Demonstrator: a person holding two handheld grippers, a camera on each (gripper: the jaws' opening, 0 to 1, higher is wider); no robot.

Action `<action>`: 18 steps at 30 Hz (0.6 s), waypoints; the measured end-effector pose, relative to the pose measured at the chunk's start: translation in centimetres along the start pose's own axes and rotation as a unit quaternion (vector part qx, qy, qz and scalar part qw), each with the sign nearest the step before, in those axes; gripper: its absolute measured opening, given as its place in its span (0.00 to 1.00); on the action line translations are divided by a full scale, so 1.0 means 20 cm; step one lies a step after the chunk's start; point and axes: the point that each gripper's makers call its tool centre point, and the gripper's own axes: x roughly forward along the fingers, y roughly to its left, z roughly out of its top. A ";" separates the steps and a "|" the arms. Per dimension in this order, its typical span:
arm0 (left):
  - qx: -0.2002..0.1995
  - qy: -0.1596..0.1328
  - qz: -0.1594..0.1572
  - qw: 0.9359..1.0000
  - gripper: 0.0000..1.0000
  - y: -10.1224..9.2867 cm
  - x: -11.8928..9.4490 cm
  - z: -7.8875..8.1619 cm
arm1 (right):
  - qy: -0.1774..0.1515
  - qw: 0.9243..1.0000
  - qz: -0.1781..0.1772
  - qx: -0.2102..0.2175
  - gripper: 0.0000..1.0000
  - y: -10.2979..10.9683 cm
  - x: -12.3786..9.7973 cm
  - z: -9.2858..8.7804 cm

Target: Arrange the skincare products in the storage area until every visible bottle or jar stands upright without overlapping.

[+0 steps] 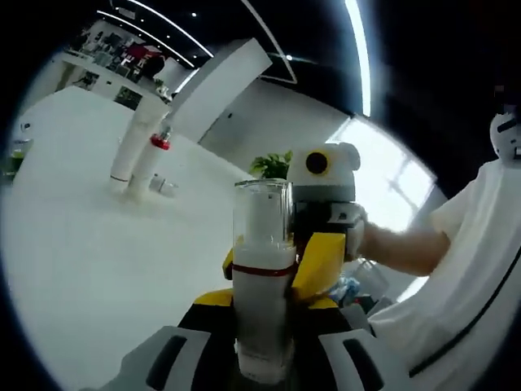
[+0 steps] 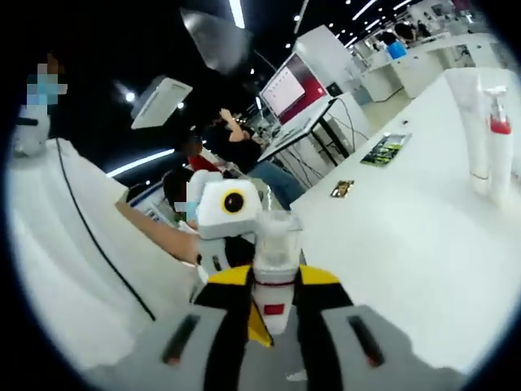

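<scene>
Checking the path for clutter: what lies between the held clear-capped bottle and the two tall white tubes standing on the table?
Bare white table in the left gripper view, between bottle and tubes.

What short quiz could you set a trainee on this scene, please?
1. True or false: the white tube lies flat on the table.
2. The band on the clear-capped bottle is: A red, B blue, C green.
3. Fill in: the clear-capped bottle sits between the jaws of the left gripper and the ____ gripper.
Key: 1 false, it stands upright; 2 A; 3 right gripper.
</scene>
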 end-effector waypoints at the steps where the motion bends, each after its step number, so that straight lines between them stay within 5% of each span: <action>1: -0.004 -0.002 0.007 1.000 0.26 0.02 0.00 0.00 | -0.003 1.000 -0.012 0.009 0.23 -0.02 0.01 -0.01; 18: -0.029 -0.010 0.039 0.999 0.26 0.09 -0.03 0.02 | -0.044 0.996 -0.056 0.056 0.29 -0.07 0.02 -0.01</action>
